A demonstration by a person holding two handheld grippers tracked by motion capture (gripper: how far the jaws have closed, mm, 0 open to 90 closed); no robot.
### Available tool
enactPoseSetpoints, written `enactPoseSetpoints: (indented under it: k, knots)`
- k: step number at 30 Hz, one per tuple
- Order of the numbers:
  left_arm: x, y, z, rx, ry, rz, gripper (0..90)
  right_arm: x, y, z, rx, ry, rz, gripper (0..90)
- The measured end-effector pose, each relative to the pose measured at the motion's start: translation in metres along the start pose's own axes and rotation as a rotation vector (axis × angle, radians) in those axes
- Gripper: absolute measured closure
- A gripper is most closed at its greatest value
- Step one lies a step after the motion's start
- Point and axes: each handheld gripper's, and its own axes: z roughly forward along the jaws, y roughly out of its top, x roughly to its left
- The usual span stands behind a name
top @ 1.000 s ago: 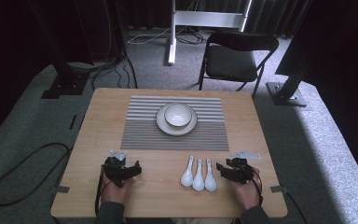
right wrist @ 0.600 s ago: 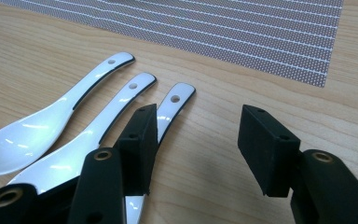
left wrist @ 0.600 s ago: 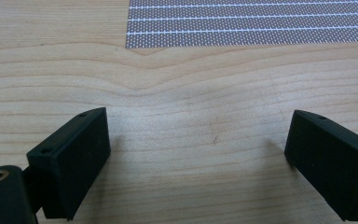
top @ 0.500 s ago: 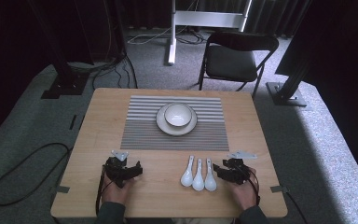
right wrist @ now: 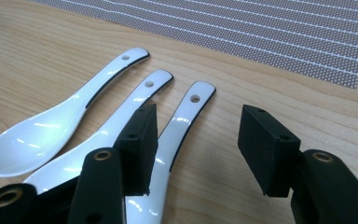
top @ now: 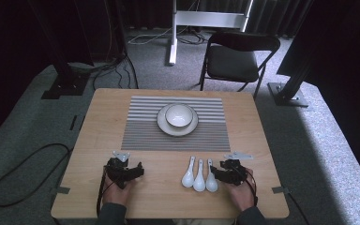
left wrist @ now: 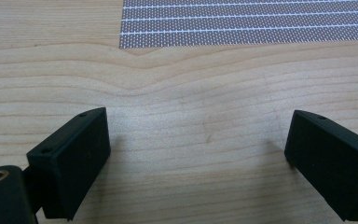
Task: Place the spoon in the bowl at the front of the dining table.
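Note:
Three white ceramic spoons (top: 199, 174) lie side by side on the wooden table (top: 262, 122), bowls toward me. In the right gripper view my right gripper (right wrist: 198, 135) is open just above them. The handle of the rightmost spoon (right wrist: 186, 116) runs between its jaws, close to the left jaw, which hangs over the middle spoon (right wrist: 135, 100). The third spoon (right wrist: 51, 128) lies farther left. From above, the right gripper (top: 220, 174) sits at the spoons' right side. My left gripper (top: 133, 169) rests near the front left, open wide over bare wood (left wrist: 196, 149).
A white bowl (top: 178, 115) stands on a white plate (top: 192, 129) in the middle of a grey striped placemat (top: 140, 131). The placemat's corner (left wrist: 135, 28) lies ahead of the left gripper. A black folding chair (top: 241, 56) stands beyond the table's far edge.
My right gripper has crept left, closer to the spoons. The left gripper has stayed where it was.

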Motion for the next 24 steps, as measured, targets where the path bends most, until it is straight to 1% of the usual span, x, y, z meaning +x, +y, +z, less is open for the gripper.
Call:
enactPoseSetpoints:
  k: [13, 19, 24]
  knots:
    - [-0.001, 0.0, 0.0, 0.002, -0.003, 0.005, 7.0, 0.006, 0.0, 0.006, 0.015, 0.013, -0.011, 46.9]
    - [-0.001, 0.0, 0.0, 0.0, -0.004, 0.004, 7.0, 0.008, -0.001, 0.011, 0.031, 0.018, -0.004, 46.9]
    - [-0.002, 0.0, 0.0, 0.001, -0.006, 0.006, 7.0, 0.009, -0.002, 0.016, 0.048, 0.019, -0.007, 46.8]
